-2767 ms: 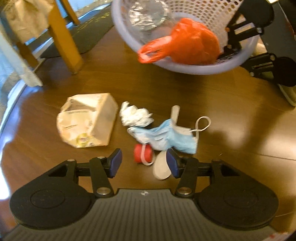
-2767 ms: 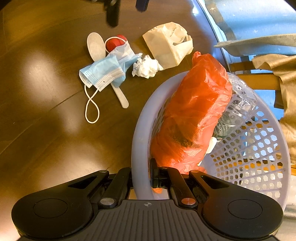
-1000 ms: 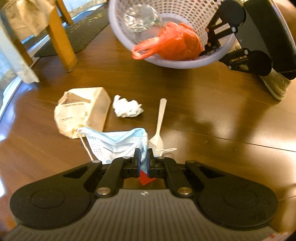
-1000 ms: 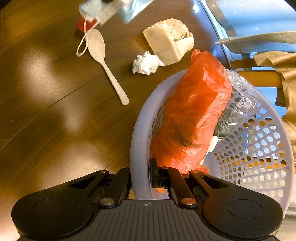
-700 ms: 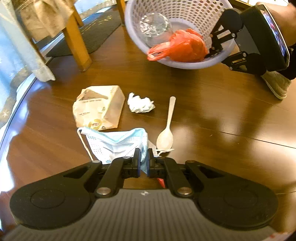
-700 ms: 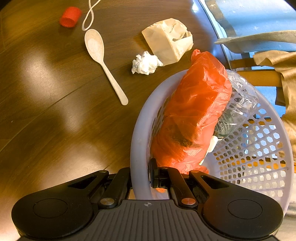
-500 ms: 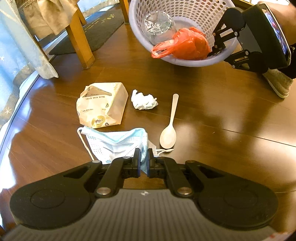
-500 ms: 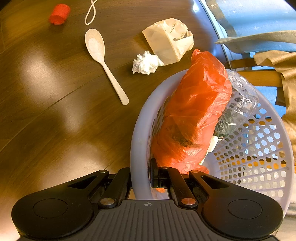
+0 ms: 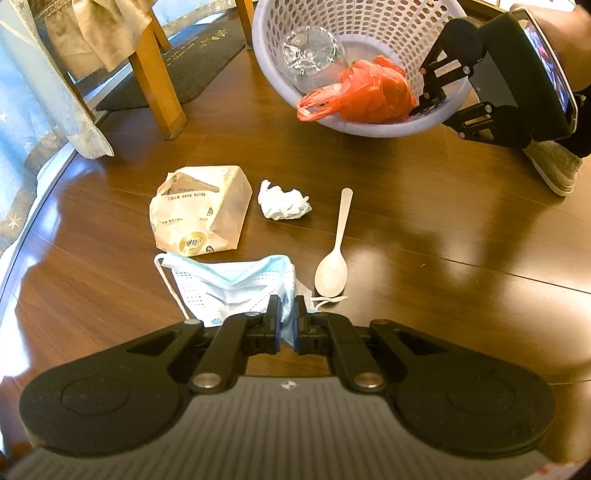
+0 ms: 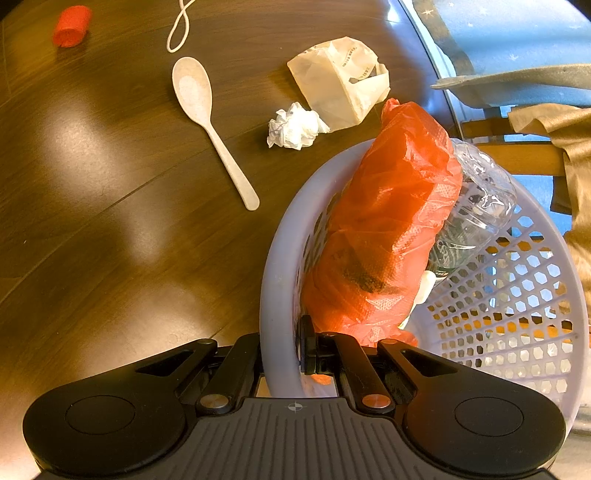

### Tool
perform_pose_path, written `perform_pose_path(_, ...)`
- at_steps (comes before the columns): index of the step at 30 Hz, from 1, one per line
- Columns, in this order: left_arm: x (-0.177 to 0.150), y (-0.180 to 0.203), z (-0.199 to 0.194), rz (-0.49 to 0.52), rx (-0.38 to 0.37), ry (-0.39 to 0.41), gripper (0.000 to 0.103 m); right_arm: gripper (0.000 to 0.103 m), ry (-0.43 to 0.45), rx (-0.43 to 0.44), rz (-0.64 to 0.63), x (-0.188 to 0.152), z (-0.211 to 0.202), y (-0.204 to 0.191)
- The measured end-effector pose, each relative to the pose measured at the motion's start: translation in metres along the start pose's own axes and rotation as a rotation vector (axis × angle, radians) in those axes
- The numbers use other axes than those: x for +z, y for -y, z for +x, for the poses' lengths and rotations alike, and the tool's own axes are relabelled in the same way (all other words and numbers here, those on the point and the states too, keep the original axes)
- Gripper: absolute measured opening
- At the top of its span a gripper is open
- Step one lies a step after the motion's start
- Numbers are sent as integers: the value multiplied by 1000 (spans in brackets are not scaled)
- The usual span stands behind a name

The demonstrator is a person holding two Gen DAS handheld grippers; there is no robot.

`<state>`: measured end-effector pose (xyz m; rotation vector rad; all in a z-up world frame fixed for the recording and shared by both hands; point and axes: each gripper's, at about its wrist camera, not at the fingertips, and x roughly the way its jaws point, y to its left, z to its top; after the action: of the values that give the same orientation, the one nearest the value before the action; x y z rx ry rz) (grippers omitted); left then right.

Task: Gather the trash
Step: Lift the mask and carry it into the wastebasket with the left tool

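Gripping a blue surgical face mask (image 9: 236, 288) by one edge, the left gripper (image 9: 287, 317) has its two fingers pressed onto the fabric, and in the left wrist view the mask hangs above the wooden floor (image 9: 406, 206) with one white ear loop (image 9: 170, 284) trailing at its left side. Beyond the mask lie a crumpled paper bag (image 9: 201, 210), a wadded white tissue (image 9: 282, 201) and a pale plastic spoon (image 9: 334, 254), all apart from one another. Printed lines and a round gold emblem mark the bag, but the characters are too small to read. Only this view shows the right gripper (image 9: 424, 107) from outside, clamped on the rim of the lavender plastic basket (image 9: 373, 129), plus a wooden chair leg (image 9: 155, 81) and a slipper (image 9: 550, 166). In the right wrist view, the right gripper (image 10: 282, 345) pinches the basket (image 10: 269, 280) wall, one finger outside and one inside. An orange plastic bag (image 10: 388, 229) and a crushed clear bottle (image 10: 480, 206) lie inside the basket. Only this view shows a red bottle cap (image 10: 71, 26) on the floor (image 10: 92, 221), well apart from the spoon (image 10: 207, 122), tissue (image 10: 295, 127) and paper bag (image 10: 340, 81). An ear loop (image 10: 179, 27) of the mask dangles in at the top edge.
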<state>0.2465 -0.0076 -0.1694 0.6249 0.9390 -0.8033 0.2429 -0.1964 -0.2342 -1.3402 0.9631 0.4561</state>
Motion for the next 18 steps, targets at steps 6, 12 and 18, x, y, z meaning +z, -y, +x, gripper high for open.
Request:
perform_pose_path(6,10,-2,-5,9,4,14,3,0,1,0,-3,0,1,-1)
perform_pose_path(12,35,-3,-21,38,13,45,3,0,0,-1,-8,0,0,-1)
perform_pose_path(18,75,-4,-42,68,5,89,3,0,-2,-6,-23,-1,-1,-5)
